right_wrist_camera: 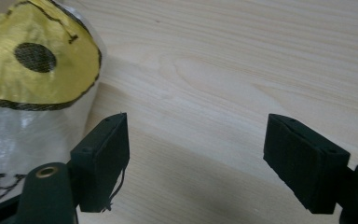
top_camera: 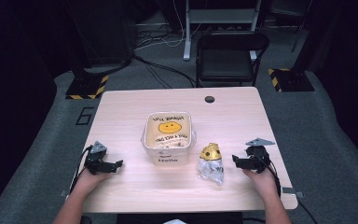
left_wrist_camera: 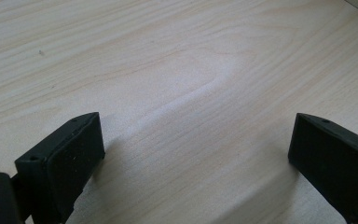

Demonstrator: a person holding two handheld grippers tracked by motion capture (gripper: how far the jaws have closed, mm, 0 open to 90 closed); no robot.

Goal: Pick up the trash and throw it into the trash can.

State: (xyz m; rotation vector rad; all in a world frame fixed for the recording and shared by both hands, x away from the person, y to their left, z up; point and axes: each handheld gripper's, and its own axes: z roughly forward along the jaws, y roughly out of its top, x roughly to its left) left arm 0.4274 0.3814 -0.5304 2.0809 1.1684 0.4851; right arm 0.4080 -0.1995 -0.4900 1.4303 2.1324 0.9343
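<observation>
A small white bin (top_camera: 168,140), lined with a clear bag that bears a yellow smiley face, stands at the middle of the light wooden table (top_camera: 130,107). To its right lies a crumpled clear bag with a yellow smiley (top_camera: 210,163), which sits at the left edge in the right gripper view (right_wrist_camera: 37,70). My right gripper (top_camera: 236,160) hovers just right of that bag, open (right_wrist_camera: 196,158), with only bare table between its jaws. My left gripper (top_camera: 117,164) rests left of the bin, open (left_wrist_camera: 196,154) over bare wood.
A dark cable hole (top_camera: 209,99) marks the table's far edge. Beyond it stands a black folding chair (top_camera: 228,56). Black stand bases with yellow-striped tape (top_camera: 87,87) (top_camera: 290,79) sit on the grey floor at both far corners.
</observation>
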